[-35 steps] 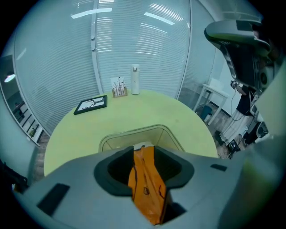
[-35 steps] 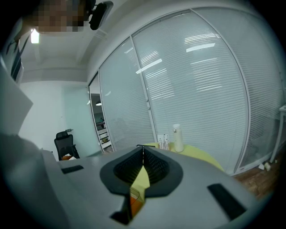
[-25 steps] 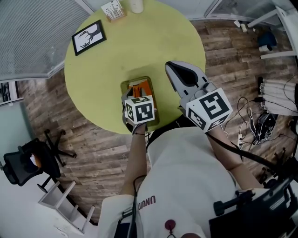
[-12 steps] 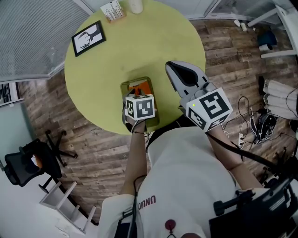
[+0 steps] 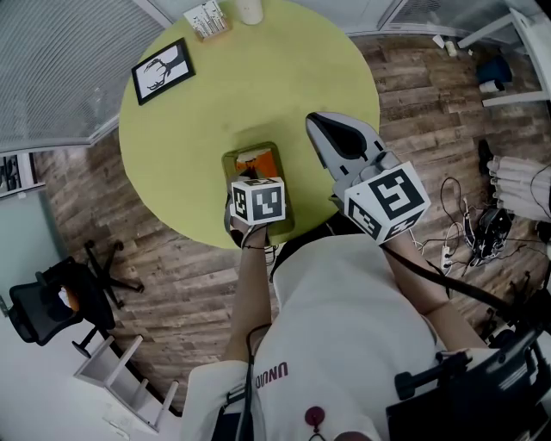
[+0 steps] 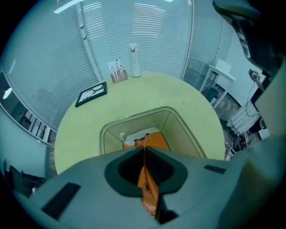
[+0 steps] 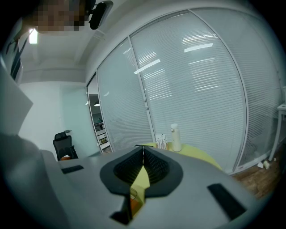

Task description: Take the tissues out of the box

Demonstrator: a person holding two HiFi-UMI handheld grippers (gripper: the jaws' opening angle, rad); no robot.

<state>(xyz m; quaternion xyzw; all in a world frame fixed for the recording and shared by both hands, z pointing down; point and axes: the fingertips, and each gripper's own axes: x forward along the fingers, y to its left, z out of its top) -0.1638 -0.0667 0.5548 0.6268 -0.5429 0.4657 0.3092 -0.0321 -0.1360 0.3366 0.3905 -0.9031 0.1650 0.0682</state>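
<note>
A clear box point(image 5: 229, 160) stands on the round yellow-green table point(image 5: 258, 77) near its front edge, with an orange tissue pack point(image 5: 261, 163) inside. My left gripper point(image 6: 144, 150) hangs over the box, and its marker cube hides the jaws in the head view. In the left gripper view the jaws are closing and pinch a raised fold of the orange tissue pack point(image 6: 154, 139) above the box point(image 6: 134, 117). My right gripper point(image 5: 314, 121) hovers to the right of the box, shut with nothing held point(image 7: 143, 147).
At the table's far side lie a black picture frame point(image 5: 164, 69), a card holder point(image 5: 210, 19) and a white bottle point(image 5: 252, 10). A black office chair point(image 5: 52, 301) stands on the wooden floor at the left. Cables point(image 5: 482, 224) lie at the right.
The left gripper's marker cube has tilted a little over the box. The right gripper has not moved.
</note>
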